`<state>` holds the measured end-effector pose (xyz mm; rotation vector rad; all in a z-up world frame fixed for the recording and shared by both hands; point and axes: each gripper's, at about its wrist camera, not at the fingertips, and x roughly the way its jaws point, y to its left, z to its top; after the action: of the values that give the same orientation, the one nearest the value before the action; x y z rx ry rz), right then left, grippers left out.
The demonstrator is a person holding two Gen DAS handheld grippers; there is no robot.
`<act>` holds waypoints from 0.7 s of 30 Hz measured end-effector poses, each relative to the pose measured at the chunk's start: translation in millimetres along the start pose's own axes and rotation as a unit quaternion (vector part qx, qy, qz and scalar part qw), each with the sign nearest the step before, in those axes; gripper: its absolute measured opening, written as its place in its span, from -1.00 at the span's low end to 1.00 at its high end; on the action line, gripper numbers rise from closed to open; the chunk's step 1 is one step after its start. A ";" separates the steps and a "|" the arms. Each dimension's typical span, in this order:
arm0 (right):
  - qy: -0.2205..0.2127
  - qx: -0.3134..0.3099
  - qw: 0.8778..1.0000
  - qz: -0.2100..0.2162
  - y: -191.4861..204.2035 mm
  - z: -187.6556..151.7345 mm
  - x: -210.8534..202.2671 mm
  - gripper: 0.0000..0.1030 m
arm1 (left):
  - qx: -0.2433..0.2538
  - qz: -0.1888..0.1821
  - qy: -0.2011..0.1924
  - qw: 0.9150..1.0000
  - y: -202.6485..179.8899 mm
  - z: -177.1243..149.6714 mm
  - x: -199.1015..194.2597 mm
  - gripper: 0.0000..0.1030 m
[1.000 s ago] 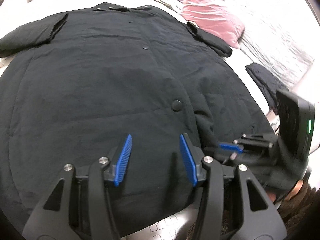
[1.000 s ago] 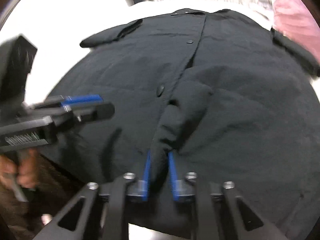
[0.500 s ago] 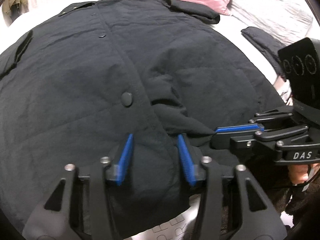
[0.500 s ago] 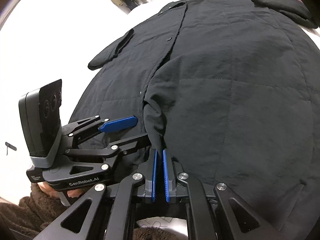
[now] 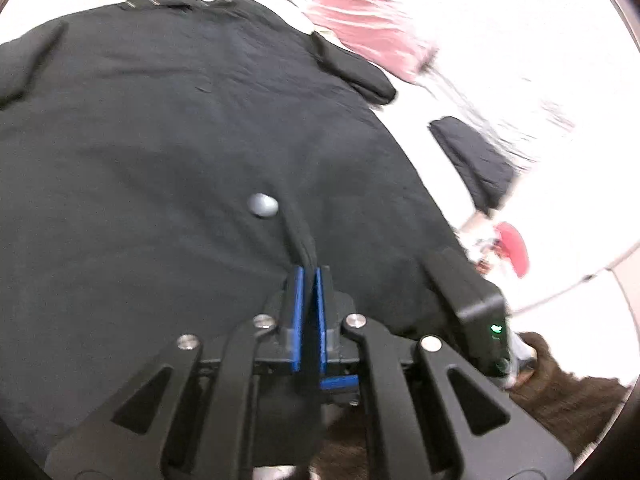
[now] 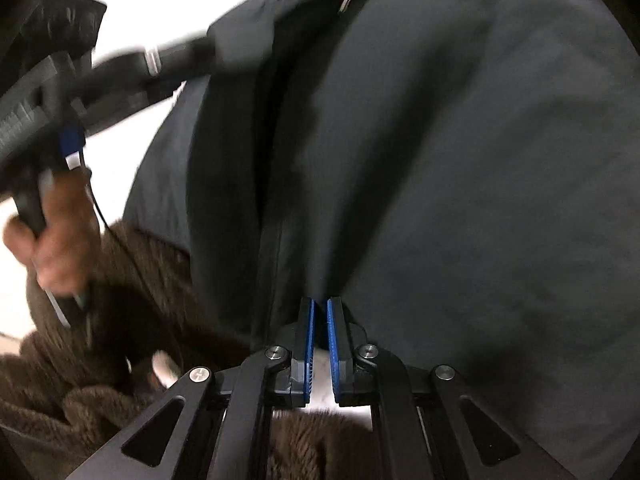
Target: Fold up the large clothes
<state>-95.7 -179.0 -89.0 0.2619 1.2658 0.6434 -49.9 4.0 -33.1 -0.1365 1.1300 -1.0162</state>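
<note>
While angled downward, both tools [image 5: 308, 276] [image 6: 320, 306] pinch the coat [image 5: 160, 140] hem.

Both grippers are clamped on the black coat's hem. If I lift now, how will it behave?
Likely floppy: the black coat bunches into a ridge at the left gripper. Probably heavyish, since it looks quilted and spreads wide over the bed. The fabric by the right gripper should sag between the two grips.
</note>
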 end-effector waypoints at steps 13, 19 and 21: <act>-0.123 0.032 0.991 -0.044 -19.0 10.8 -86.9 -0.65 | 0.017 -0.004 0.079 0.997 14.8 -25.3 50.4 -0.39; -0.092 0.022 0.995 -0.032 -15.9 12.7 -71.0 -0.64 | -0.019 0.000 0.089 0.996 28.7 -39.3 31.2 -0.33; -0.093 0.017 0.995 -0.023 -13.0 12.8 -68.0 -0.64 | -0.004 0.012 0.083 0.997 21.9 -43.2 29.5 -0.25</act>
<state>-90.3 -226.8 -37.7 0.3123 1.1014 0.5464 -69.6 11.6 -85.8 -0.0462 1.2835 -1.0147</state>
